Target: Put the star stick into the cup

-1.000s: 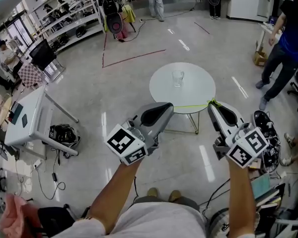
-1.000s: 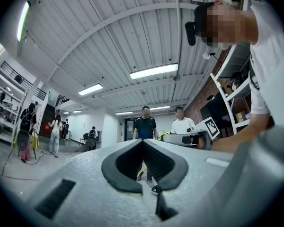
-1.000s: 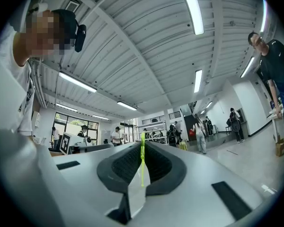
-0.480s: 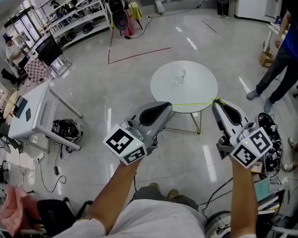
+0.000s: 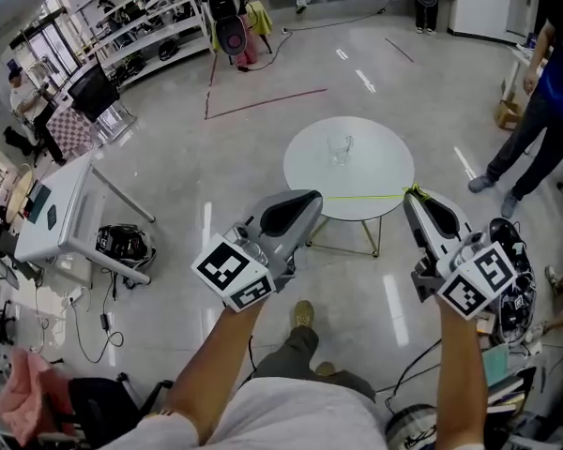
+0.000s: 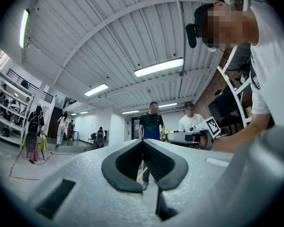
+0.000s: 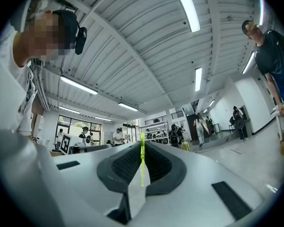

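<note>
Faintly, star stick (image 5: 361, 196), pinched in right tongs (image 7: 142, 144)

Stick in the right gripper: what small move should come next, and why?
Probably carry the right gripper forward over the table toward the cup. Its fingers are shut on the stick, which lies crosswise near the table's front edge, clearly short of the cup.
</note>
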{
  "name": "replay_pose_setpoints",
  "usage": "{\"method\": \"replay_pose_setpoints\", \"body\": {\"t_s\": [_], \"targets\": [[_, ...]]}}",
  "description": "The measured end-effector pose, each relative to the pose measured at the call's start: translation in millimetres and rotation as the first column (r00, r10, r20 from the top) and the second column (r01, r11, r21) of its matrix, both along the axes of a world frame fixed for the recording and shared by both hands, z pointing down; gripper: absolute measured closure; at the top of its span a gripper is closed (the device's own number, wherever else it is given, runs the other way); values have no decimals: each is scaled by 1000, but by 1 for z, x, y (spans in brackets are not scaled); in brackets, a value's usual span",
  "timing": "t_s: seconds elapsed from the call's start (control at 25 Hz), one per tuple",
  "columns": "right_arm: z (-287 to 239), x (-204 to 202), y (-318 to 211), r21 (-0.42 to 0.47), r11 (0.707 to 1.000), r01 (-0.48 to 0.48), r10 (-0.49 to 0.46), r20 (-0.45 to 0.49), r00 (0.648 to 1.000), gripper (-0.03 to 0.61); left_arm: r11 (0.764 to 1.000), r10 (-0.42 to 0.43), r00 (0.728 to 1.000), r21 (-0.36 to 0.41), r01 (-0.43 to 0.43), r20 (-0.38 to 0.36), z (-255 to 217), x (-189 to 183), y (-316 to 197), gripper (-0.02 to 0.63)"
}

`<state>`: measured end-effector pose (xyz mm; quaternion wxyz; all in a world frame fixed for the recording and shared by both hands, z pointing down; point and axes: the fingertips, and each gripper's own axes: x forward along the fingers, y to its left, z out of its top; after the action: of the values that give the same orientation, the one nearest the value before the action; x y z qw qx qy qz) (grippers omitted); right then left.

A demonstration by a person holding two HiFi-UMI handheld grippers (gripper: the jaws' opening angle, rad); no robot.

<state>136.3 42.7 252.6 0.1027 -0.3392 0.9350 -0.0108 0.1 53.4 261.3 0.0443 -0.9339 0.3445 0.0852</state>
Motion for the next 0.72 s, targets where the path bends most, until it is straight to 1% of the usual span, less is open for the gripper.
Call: {"method": "replay_pose_setpoints", "body": {"t_s": [0.36, 0.72], "targets": [[11, 0, -41, 0, 1000, -22, 22, -15, 1000, 555, 1000, 14, 1000, 20, -14, 4, 9, -4, -44, 598], [18, -25, -121, -13, 997, -76, 75, -65, 995, 555, 1000, 25, 1000, 17, -25, 11, 8, -36, -128, 598]]}}
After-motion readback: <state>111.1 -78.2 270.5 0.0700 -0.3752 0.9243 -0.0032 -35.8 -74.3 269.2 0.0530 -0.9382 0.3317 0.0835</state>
